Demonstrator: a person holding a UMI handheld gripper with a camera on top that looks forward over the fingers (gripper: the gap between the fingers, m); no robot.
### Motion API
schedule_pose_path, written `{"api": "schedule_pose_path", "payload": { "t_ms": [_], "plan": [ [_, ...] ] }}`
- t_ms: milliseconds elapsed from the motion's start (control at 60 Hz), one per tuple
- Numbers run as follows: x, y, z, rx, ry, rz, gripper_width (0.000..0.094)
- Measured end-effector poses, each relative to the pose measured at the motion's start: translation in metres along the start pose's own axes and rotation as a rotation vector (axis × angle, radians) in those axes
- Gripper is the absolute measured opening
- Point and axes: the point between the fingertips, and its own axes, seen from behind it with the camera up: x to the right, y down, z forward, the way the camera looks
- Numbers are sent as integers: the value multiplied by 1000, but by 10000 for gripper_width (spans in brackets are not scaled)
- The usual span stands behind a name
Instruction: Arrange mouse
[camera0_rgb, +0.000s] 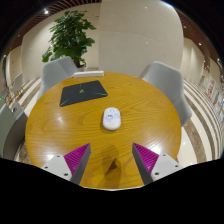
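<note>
A white computer mouse (111, 118) lies near the middle of a round wooden table (60, 125). A dark mouse pad (84, 92) lies beyond it, to the left, toward the table's far side. My gripper (111, 162) is open and empty, its two magenta-padded fingers (76, 157) spread wide above the table's near part. The mouse is ahead of the fingers, roughly in line with the gap between them and well apart from both.
Grey chairs stand round the table: one at the far left (57, 70), one at the right (166, 82). A potted plant (70, 38) stands behind the table. A pale wall panel (130, 35) rises behind.
</note>
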Motion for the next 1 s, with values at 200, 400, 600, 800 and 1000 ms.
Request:
{"api": "schedule_pose_path", "payload": {
  "t_ms": [200, 400, 600, 800, 1000],
  "plan": [
    [1, -16, 50, -16, -11, -3, 871],
    [-1, -38, 88, -29, -32, 2, 870],
    [1, -58, 119, -52, -37, 14, 872],
    [3, -68, 135, -71, -44, 17, 857],
    [5, -67, 133, -110, -5, 12, 438]
  ]
}}
